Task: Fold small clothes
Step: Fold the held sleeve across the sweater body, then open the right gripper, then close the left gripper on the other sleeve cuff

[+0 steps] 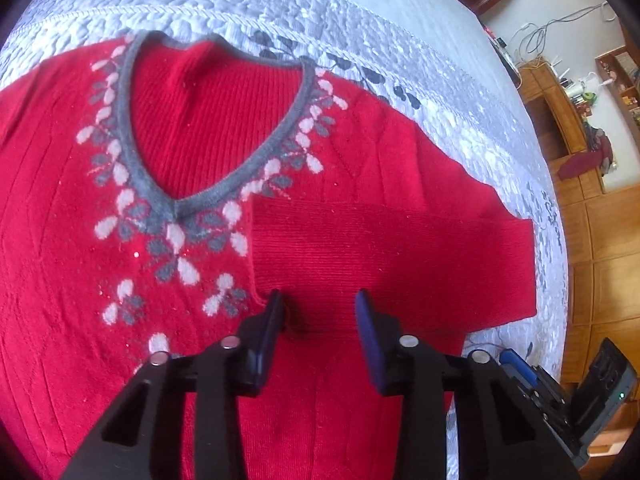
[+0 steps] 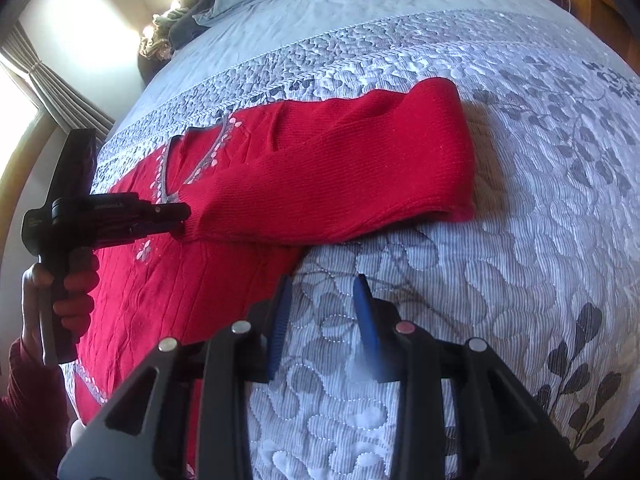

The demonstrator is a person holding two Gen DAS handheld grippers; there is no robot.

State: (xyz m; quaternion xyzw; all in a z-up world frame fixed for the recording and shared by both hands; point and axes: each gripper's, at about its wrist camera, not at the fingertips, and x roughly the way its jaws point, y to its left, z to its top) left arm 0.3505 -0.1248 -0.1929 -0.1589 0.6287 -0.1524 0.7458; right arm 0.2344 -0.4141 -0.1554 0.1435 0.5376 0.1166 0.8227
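In the left wrist view our left gripper (image 1: 318, 300) stands partly open over the folded-in sleeve (image 1: 360, 248), nothing visibly pinched. The red sweater (image 1: 60, 200) fills the frame's left. In the right wrist view our right gripper (image 2: 322, 292), partly open and empty, hovers over the bed (image 2: 520, 240), the sleeve's long axis running to upper right.

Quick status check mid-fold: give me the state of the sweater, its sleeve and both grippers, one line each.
Red sweater: lying front up on the bedspread, V-neck showing.
Sleeve: folded in across the chest, its cuff end by the left gripper.
Left gripper: part open, fingers down at the sleeve's cuff end; whether the pads press it cannot be told.
Right gripper: part open, nothing between its fingers, beside the sweater's edge.
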